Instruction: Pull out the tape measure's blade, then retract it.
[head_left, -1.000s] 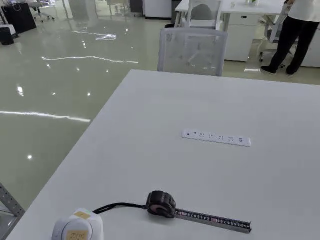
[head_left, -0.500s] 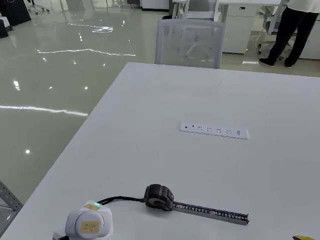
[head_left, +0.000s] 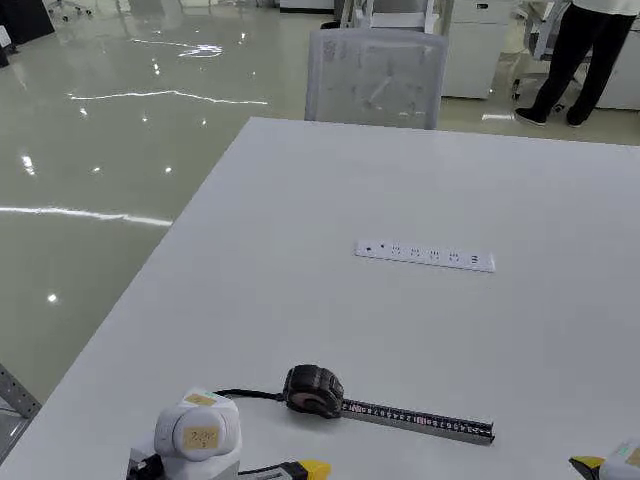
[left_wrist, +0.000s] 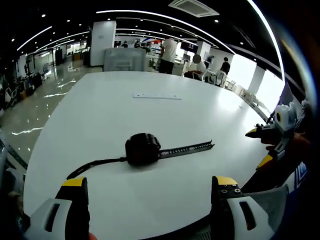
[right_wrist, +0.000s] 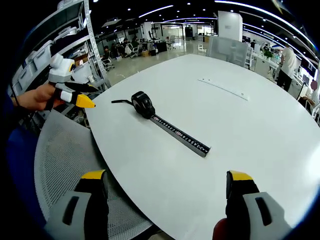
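A black tape measure (head_left: 313, 390) lies near the front edge of the white table (head_left: 400, 200), its blade (head_left: 420, 420) drawn out to the right and a black wrist strap trailing left. It also lies ahead in the left gripper view (left_wrist: 142, 148) and in the right gripper view (right_wrist: 143, 104). My left gripper (left_wrist: 149, 200) stands open just short of the table edge, nothing between its yellow-tipped fingers (left_wrist: 75, 182). My right gripper (right_wrist: 167, 192) is open too, off the table's near edge, with the blade (right_wrist: 181, 136) in front of it.
A white power strip (head_left: 424, 255) lies flat in the middle of the table. A grey mesh chair (head_left: 372, 78) stands at the far edge. A person in dark trousers (head_left: 575, 55) stands at the back right by white desks. Shiny floor lies left.
The head view has tipped down and forward. The left gripper has risen into the bottom left of the view, and the right gripper's tip has entered at the bottom right. The tape measure has not moved.
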